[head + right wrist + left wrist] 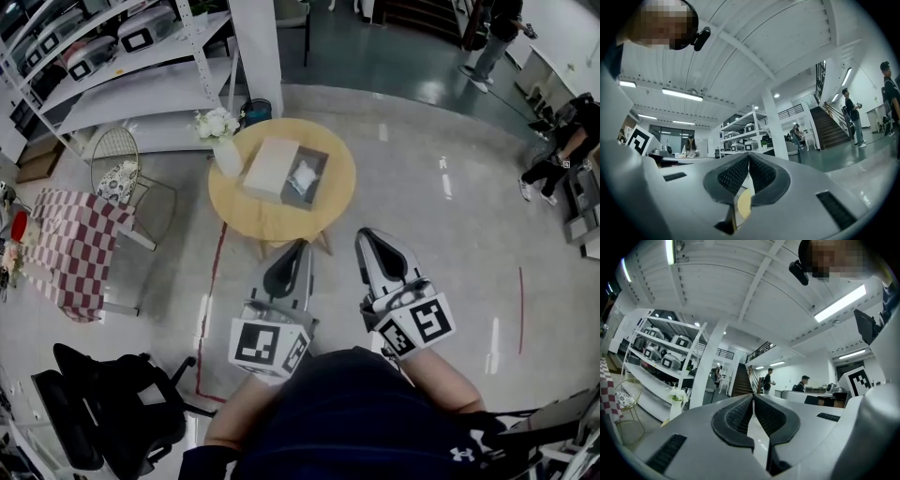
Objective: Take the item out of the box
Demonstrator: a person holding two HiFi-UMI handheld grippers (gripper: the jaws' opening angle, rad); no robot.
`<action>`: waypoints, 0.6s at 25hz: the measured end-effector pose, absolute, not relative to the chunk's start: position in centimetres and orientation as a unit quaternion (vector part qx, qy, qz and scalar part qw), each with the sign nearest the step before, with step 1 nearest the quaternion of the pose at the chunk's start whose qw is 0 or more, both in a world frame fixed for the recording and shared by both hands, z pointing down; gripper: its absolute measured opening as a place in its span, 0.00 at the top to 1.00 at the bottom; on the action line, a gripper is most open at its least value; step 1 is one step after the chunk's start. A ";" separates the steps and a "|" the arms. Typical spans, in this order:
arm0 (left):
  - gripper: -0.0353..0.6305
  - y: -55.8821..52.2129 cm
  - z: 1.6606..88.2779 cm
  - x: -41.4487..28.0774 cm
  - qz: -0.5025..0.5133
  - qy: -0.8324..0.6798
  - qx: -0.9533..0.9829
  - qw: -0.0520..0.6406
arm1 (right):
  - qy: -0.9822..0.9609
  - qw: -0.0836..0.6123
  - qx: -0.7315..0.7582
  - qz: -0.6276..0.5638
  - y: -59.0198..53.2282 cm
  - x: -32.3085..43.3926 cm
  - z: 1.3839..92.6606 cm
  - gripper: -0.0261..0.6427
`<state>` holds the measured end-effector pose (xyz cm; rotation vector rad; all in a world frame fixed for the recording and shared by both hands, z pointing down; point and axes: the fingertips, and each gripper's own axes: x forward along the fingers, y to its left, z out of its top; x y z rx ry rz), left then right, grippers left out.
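On a round wooden table (pixel 281 220) lies an open box: a beige lid (pixel 272 167) and beside it a dark tray (pixel 317 159) holding a white bagged item (pixel 303 176). My left gripper (pixel 302 247) and right gripper (pixel 366 235) hover close to my body, short of the table's near edge, pointing toward it. Both are shut with nothing between the pads. In the left gripper view the left gripper (pixel 753 396) has its jaws meeting at the tips. The right gripper (pixel 748 155) looks the same in the right gripper view. The box is hidden in both gripper views.
A white vase of flowers (pixel 219 136) stands at the table's far left edge. A chair with a checked cloth (pixel 70 248), a wire chair (pixel 117 169), shelving (pixel 112 56) and a white pillar (pixel 258 52) are to the left and behind. A black office chair (pixel 103 403) is near left. People stand at the right.
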<state>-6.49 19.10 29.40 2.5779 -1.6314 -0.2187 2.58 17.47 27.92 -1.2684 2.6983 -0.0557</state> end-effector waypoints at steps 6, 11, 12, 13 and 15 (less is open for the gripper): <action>0.91 19.0 31.0 -10.3 -0.073 -0.519 0.850 0.062 | 0.897 0.064 -0.437 -0.028 17.6 -1.3 29.3 0.94; 0.91 18.4 32.1 -11.9 -0.070 -0.512 0.852 0.081 | 0.897 0.049 -0.438 -0.043 17.3 -3.3 30.5 0.94; 0.91 18.2 32.2 -12.0 -0.070 -0.510 0.853 0.082 | 0.896 0.048 -0.440 -0.044 17.2 -3.4 30.6 0.94; 0.91 18.0 32.3 -12.1 -0.069 -0.508 0.854 0.084 | 0.895 0.047 -0.442 -0.045 16.9 -3.5 30.8 0.94; 0.91 17.5 32.6 -12.2 -0.067 -0.506 0.856 0.088 | 0.892 0.045 -0.446 -0.049 16.4 -3.6 31.1 0.94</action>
